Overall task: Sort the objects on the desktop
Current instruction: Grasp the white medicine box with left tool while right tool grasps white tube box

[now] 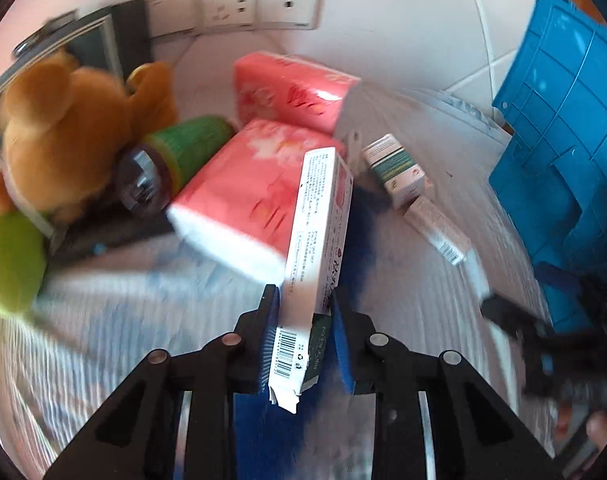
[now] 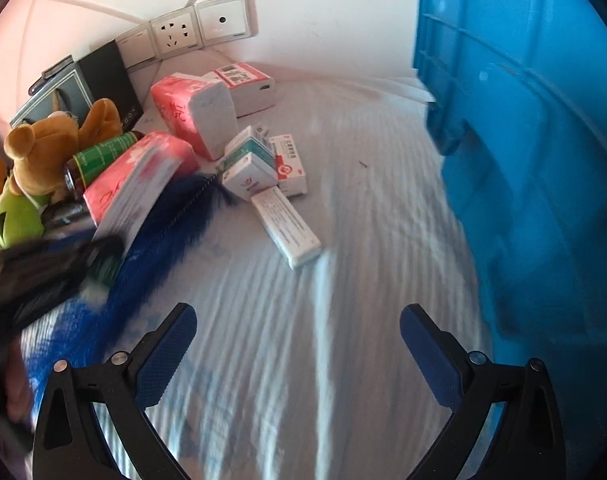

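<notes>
white carton [image 1: 319, 240] — between left tongs [image 1: 303, 300]

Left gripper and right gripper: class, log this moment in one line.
left gripper: jaws shut on long white box | right gripper: open, empty | blue crate: right of it

Bright daylight fills both views, with a pink tint on the far left wall. Motion blur smears the striped pale-blue cloth [image 2: 303, 340] and the brown plush bear [image 1: 63, 128]. Fisheye bending curves the white wall sockets [image 1: 239, 6]; dark vignetting rings the corners.
</notes>
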The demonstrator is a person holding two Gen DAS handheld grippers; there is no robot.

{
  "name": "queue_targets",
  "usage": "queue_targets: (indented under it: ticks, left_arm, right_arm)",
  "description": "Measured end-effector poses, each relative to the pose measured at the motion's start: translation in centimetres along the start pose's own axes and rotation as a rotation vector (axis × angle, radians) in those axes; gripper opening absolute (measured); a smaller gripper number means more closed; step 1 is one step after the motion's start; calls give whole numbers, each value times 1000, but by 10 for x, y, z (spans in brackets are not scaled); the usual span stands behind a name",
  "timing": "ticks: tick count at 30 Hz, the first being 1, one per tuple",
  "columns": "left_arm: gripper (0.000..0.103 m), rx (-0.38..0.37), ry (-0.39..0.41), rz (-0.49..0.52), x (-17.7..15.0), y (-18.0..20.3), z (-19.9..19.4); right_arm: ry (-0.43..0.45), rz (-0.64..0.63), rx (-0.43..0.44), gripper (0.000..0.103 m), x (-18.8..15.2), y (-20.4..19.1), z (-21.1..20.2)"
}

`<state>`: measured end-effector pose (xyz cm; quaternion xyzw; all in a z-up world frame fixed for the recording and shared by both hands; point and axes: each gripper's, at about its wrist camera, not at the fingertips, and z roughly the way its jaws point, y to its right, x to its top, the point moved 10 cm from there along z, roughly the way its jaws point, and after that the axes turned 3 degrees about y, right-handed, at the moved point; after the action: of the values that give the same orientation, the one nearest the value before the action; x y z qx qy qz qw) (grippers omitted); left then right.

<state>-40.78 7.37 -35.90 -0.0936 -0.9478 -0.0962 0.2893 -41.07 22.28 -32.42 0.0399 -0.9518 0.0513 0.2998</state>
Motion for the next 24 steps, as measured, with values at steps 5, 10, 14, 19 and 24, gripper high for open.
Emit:
queue_targets:
  ticks: [5, 10, 14, 19, 24]
  left_arm:
    - [26, -11, -4, -52, -25, -21, -23]
    - [26, -45, -35, -31, -23, -15, -10]
    - [25, -33, -28, -7, -16, -3, 2]
    - [20, -13, -6, 18, -16, 10, -5]
    - [20, -33, 17, 0, -22, 15, -29]
  right_arm:
    - [-29, 5, 27, 103, 15, -8, 28]
    - [-62, -27, -5, 91, 29, -5, 62]
    - [-75, -57, -17, 66, 35, -6, 81]
    - [-82, -107, 3, 26, 27, -17, 74]
    - [-16, -125, 22, 26, 18, -31, 27]
